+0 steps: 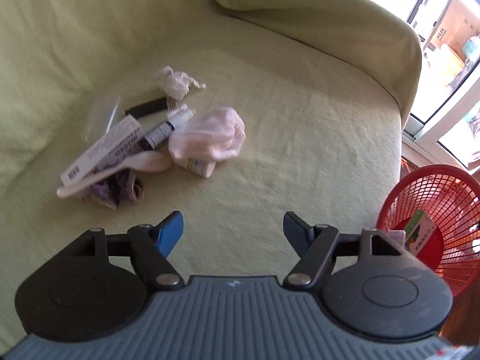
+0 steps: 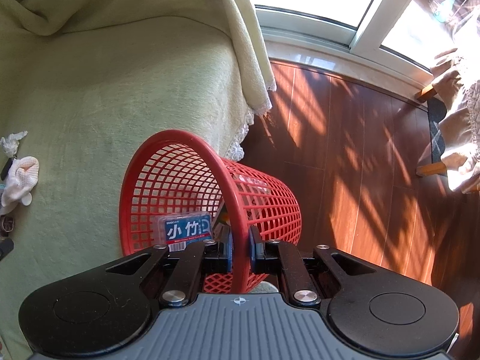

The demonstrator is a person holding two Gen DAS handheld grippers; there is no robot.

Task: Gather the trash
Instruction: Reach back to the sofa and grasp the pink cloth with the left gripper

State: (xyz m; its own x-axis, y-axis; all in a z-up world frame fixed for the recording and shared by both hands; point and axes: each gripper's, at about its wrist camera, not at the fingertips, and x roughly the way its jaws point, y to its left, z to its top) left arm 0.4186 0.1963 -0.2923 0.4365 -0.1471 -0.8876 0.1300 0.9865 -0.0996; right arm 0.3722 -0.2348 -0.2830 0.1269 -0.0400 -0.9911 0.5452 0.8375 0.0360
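- Left wrist view: the left gripper [image 1: 232,228] hangs over the pale green sofa cover [image 1: 300,150] with its jaws spread wide and nothing between them.
- Ahead of it and to its left lies a small heap of trash on the seat: a crumpled white tissue [image 1: 177,83], a dark tube [image 1: 148,108], a white printed box [image 1: 102,150], a bottle with a white cap [image 1: 168,127], a bunched pink-white cloth [image 1: 210,136], a white plastic spoon [image 1: 120,171] and a purple crumpled wrapper [image 1: 117,190].
- A small white container [image 1: 199,166] peeks out from beneath the cloth, touching it.
- At the right edge of this view stands the red mesh basket [image 1: 450,210], just off the seat's corner, with a green-and-white carton [image 1: 418,235] inside.
- Right wrist view: the right gripper [image 2: 240,249] is clenched on the basket's rim, one finger inside the wall and one outside.
- The basket [image 2: 180,165] is tilted, its mouth turned toward the sofa seat, its side against the seat's edge above the wooden floor [image 2: 345,150].
- Inside it, near the gripper, rests a clear case with a blue label [image 2: 186,231]; other contents behind it are too hidden to tell.
- The tissue and cloth show at the far left of this view, well apart from the basket.
- A sunlit window frame [image 2: 375,30] runs along the floor's far side.
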